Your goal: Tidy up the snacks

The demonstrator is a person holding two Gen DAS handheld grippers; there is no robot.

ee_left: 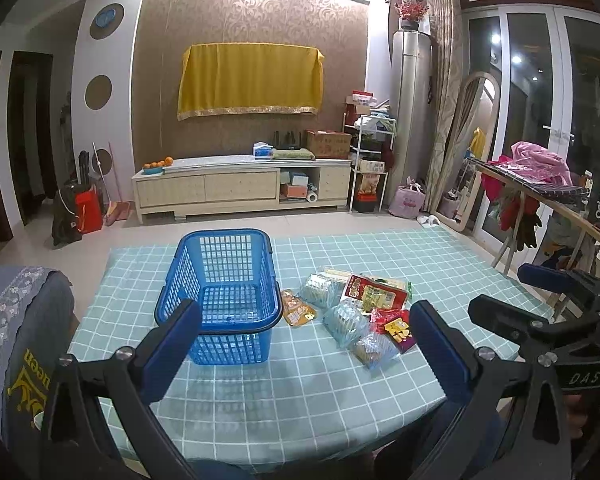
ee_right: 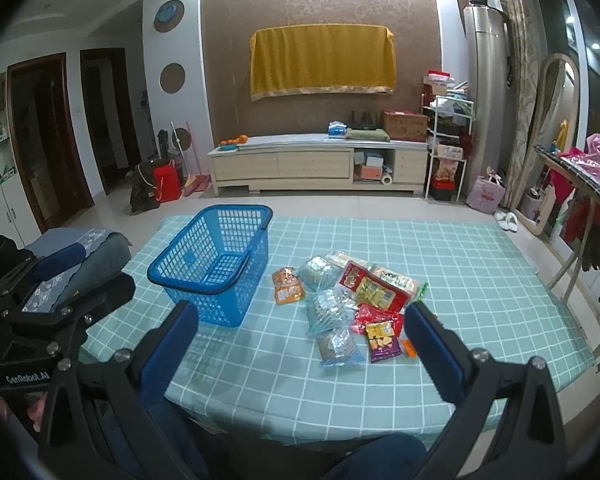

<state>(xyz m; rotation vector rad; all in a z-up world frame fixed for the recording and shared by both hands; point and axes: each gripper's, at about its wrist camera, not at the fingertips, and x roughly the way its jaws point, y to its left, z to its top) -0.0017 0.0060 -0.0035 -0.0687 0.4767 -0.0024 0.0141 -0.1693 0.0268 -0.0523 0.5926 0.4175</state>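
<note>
Your left hand-held gripper (ee_left: pixel 306 344) hangs over the near edge of the desk (ee_left: pixel 300 392), jaws spread wide, nothing between them. Your right hand-held gripper (ee_right: pixel 302 340) sits the same way: wide open, empty, also above the near edge. Each one shows at the margin of the other's view.

Teal checked cloth covers the desk. Left of centre stands the blue plastic basket (ee_left: pixel 224 292), upright, handles folded down on the rim, nothing inside.

Just right of the basket lies the snack pile (ee_right: pixel 348 304), loosely overlapping. The orange pouch (ee_right: pixel 287 285) is nearest the basket but apart from it. The clear biscuit packs (ee_right: pixel 329 307) lie mid-pile, the red packet (ee_right: pixel 374 289) beyond them, and the purple packet (ee_right: pixel 383 341) sits at the near right.

Across the floor, a low TV cabinet (ee_right: pixel 320 164) stands against the far wall.
</note>
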